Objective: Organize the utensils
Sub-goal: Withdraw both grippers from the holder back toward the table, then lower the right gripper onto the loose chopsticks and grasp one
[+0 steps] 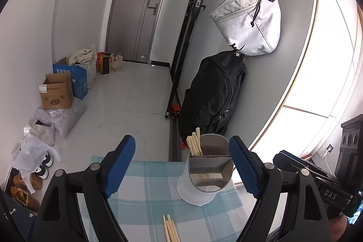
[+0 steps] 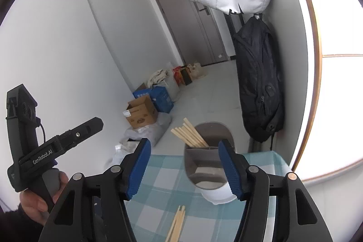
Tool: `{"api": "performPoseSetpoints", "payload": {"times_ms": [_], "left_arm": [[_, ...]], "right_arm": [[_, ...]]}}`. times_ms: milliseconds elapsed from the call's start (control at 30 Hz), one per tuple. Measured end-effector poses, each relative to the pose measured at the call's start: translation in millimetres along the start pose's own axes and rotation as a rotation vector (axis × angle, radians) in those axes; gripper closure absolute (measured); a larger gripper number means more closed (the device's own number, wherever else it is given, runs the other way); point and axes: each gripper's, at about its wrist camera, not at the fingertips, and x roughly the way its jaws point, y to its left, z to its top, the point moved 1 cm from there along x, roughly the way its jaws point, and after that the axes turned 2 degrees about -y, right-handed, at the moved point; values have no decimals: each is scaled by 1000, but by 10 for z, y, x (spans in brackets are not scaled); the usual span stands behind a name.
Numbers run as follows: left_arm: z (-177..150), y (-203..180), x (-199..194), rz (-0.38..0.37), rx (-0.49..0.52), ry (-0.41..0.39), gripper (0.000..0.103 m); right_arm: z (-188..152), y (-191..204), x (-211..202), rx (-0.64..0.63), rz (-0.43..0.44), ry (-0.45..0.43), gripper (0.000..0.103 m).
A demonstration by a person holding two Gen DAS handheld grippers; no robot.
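A grey and white utensil holder with divided compartments stands on the checked blue tablecloth. Several pale chopsticks lean in its back-left compartment. More chopsticks lie loose on the cloth nearer to me. My left gripper is open, its blue pads wide apart on either side of the holder without touching it. In the right wrist view the holder and its chopsticks sit just ahead of my open right gripper, with nothing between the pads. Loose chopsticks lie below it.
A black backpack and a white bag hang on the wall behind the table. Cardboard boxes, plastic bags and shoes line the floor at left. The table's far edge runs just behind the holder. A hand grips the other tool's handle.
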Motion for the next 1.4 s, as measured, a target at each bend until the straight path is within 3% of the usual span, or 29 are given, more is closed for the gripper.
{"api": "performPoseSetpoints", "payload": {"times_ms": [133,300,533,733,967,1067,1400], "left_arm": [[-191,30,-75,46,19,-13,20],[-418,81,-138,62,36,-9,16],[-755,262,-70,92,21,17,10],[-1004,482,44,131,11,77,10],[-1101,890,187,163,-91,166,10],[-1121,997,225,171,-118,200,10],[-1184,1233,240,185,-170,248,10]], "right_arm": [[-214,94,-72,-18,-1,-6,28],[-453,176,-76,-48,-9,10,21],[-783,174,41,-59,-19,76,21],[-1016,134,328,-72,-33,216,22],[-1297,198,881,-120,-47,463,68],[-1465,247,1181,-156,-73,571,80],[-1778,267,1709,-177,-133,724,86]]}}
